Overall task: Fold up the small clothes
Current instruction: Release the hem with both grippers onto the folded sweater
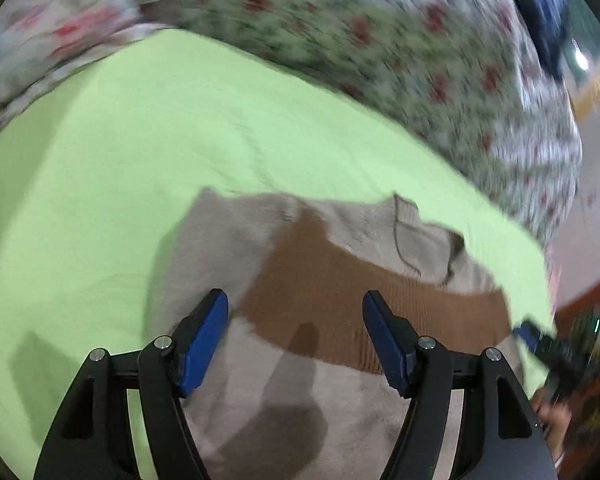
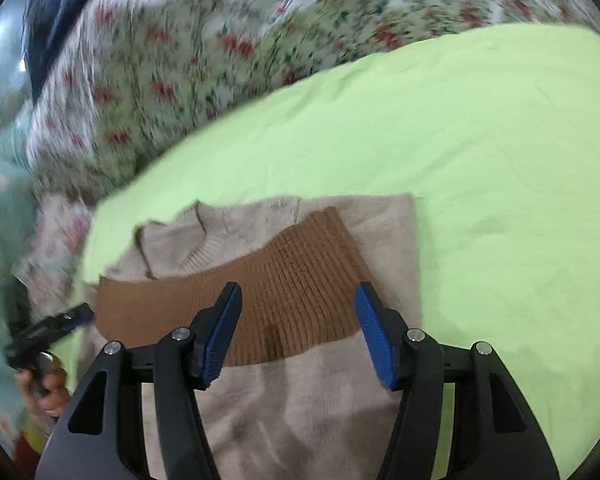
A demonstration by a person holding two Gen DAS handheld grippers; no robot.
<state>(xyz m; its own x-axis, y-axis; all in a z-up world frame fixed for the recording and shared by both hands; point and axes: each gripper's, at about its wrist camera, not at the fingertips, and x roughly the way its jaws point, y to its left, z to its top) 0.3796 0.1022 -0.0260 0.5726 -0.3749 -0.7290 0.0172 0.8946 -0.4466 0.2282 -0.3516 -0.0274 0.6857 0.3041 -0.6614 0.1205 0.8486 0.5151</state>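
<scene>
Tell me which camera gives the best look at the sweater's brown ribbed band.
The right wrist view: the brown ribbed band lies sharp there, its ribs plain, nearly whole between the open fingers. The left wrist view shows the same band blurred, its ribs faint, crossed by a shadow.

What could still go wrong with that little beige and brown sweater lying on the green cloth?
1. Both claws, left and right, are open with nothing between the fingers, so the brown ribbed band folded over the beige sweater could slip back.
2. The collar lies bunched, so the next fold may come out crooked.
3. The sweater reaches the green cloth's edge and could slide off.
</scene>
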